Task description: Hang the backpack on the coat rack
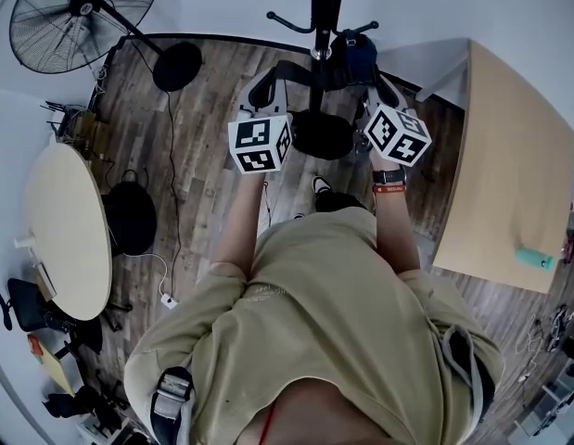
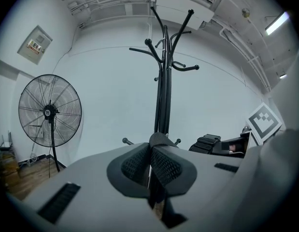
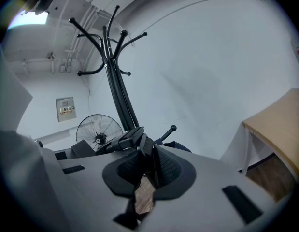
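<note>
The dark backpack (image 1: 353, 56) hangs between my two grippers, right against the black coat rack's pole (image 1: 326, 7) and above its round base (image 1: 322, 134). My left gripper (image 1: 264, 89) is shut on a black backpack strap (image 2: 159, 140) that loops over its pads. Shut as well, my right gripper (image 1: 380, 94) pinches a second strap with a buckle (image 3: 132, 138). In the left gripper view the coat rack (image 2: 163, 81) rises straight ahead, hooks high above. In the right gripper view the rack (image 3: 118, 91) leans left of centre, with navy fabric of the backpack (image 3: 177, 145) behind the jaws.
A standing fan (image 1: 82, 12) is at the back left on the wood floor. A round table (image 1: 64, 230) stands at the left, and a wooden table (image 1: 509, 165) at the right. A black bag (image 1: 131, 216) and cables lie on the floor.
</note>
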The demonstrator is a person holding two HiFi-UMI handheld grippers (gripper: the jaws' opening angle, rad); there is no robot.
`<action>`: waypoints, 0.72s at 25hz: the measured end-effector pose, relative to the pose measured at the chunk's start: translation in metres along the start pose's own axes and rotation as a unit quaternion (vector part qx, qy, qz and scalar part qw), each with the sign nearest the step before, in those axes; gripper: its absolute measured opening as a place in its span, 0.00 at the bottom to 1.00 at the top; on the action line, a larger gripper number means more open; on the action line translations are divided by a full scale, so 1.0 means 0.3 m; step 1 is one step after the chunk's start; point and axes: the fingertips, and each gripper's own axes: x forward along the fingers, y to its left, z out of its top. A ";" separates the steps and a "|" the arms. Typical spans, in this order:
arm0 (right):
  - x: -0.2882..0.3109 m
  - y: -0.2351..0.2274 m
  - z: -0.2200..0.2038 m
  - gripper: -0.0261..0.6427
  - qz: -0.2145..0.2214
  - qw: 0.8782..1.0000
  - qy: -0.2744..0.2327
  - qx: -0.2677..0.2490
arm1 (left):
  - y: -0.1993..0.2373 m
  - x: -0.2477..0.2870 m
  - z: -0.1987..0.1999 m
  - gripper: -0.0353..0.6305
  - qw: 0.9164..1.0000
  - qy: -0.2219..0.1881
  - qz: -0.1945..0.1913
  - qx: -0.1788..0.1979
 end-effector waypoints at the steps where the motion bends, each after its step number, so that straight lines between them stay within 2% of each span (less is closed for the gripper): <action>1: 0.014 -0.013 0.000 0.11 -0.003 1.000 0.002 0.004 | 0.006 0.013 0.001 0.09 1.000 0.001 0.001 0.000; 18: 0.171 -0.123 -0.156 0.11 -0.007 0.997 0.080 0.000 | 0.102 0.156 -0.175 0.09 0.997 0.064 0.045 -0.025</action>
